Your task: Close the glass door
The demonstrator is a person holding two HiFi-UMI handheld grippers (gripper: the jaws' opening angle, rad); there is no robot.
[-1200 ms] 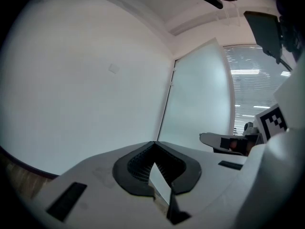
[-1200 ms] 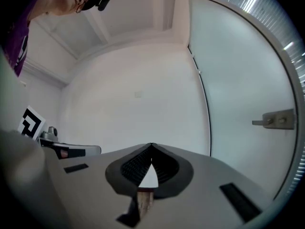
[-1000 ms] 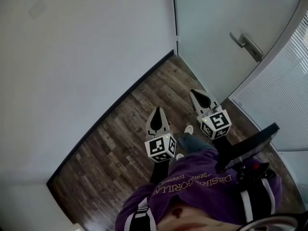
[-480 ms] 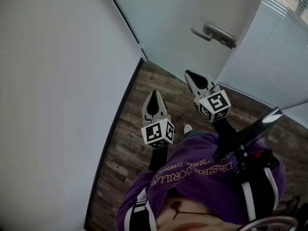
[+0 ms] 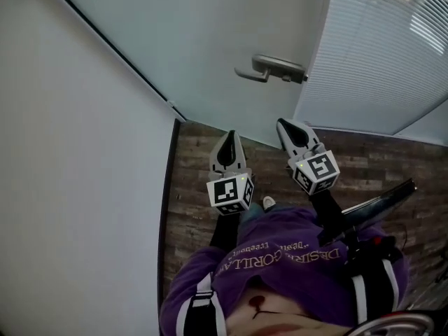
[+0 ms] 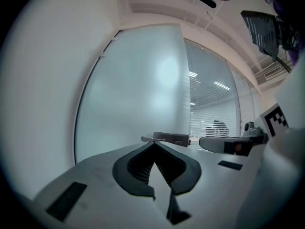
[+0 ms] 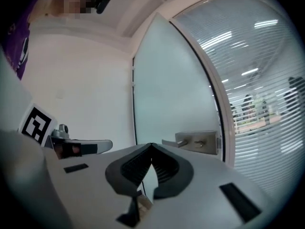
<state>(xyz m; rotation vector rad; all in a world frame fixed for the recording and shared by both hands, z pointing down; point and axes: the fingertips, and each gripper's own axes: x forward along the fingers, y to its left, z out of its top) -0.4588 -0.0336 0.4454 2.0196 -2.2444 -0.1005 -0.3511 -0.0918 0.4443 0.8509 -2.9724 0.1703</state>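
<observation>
Door handle point(image 5: 271, 68) ahead of right claw point(image 5: 281, 122), apart

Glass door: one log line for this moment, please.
left gripper: shut, empty | right gripper: shut, empty | handle: untouched, ahead of both

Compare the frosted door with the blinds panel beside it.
The door is plain frosted; the panel shows horizontal slats. The door carries a lever handle; the panel has none. Both are pale, upright glazing, side by side.
</observation>
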